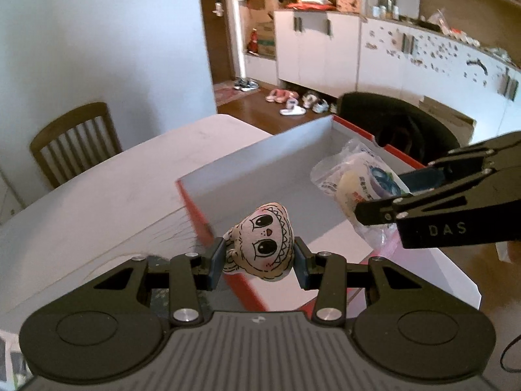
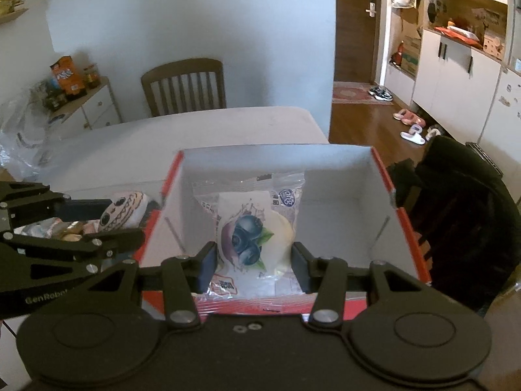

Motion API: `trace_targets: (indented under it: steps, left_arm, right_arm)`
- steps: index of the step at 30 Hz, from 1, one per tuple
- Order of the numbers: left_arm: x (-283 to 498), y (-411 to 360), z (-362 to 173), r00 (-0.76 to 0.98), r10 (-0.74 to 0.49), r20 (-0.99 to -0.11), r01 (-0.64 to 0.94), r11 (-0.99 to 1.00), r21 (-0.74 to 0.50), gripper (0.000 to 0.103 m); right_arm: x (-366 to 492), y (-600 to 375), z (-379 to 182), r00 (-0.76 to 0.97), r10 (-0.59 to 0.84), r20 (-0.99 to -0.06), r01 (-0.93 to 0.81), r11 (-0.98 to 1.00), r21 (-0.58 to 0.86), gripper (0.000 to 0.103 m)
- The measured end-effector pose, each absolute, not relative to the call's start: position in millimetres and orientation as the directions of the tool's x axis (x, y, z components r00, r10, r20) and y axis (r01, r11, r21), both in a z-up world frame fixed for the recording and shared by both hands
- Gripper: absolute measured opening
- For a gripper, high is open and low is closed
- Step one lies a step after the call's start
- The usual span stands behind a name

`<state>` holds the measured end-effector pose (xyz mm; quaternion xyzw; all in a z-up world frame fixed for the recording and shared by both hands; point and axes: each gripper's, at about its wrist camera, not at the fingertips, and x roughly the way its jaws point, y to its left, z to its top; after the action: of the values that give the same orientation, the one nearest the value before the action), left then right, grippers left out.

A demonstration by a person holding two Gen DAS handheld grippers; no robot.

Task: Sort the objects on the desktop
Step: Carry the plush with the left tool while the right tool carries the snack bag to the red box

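Desktop objects are on their way into the red box (image 1: 228, 192), and both of those in sight are in hand and not yet let go. From the left wrist view, the left gripper (image 1: 260, 257) is partly closed, its blue pads pressing either side of a small plush face toy (image 1: 265, 244), which hangs over the near red rim of the box, at the box's left near corner, above the white table (image 1: 97, 195). To the right, the right gripper (image 1: 407, 202) reaches in over the box with a clear packet (image 1: 351, 176) in its jaws; the grey floor of the box beneath looks bare in this view. From the right wrist view, the right gripper (image 2: 254, 260) is likewise partly closed on the snack packet (image 2: 250, 231), printed with blueberries, its pads against both sides of the bag, which hangs upright just inside the near wall of the box (image 2: 358, 176). At the left edge, the left gripper (image 2: 130, 221) holds the toy (image 2: 123, 211) just outside the box's left wall, and more small wrapped items (image 2: 65, 229) lie on the table below it, blurred and hard to name. As a judgement, sorting is early to midway: two things are poised for release into an apparently empty box, and the pile at left remains to be moved.
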<state>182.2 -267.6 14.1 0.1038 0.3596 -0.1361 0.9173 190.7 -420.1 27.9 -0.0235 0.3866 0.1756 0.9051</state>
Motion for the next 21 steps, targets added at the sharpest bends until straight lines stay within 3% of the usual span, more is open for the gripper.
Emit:
trace_targets:
  steps: [21]
  left_arm:
    - [275.2, -324.0, -44.4, 0.541, -0.153, -0.827, 0.489, 0.857, 0.161, 0.043]
  right_arm:
    - [261.1, -436.0, -23.6, 0.538, 0.231, -0.810, -0.369, 0.929, 0.019, 0.048]
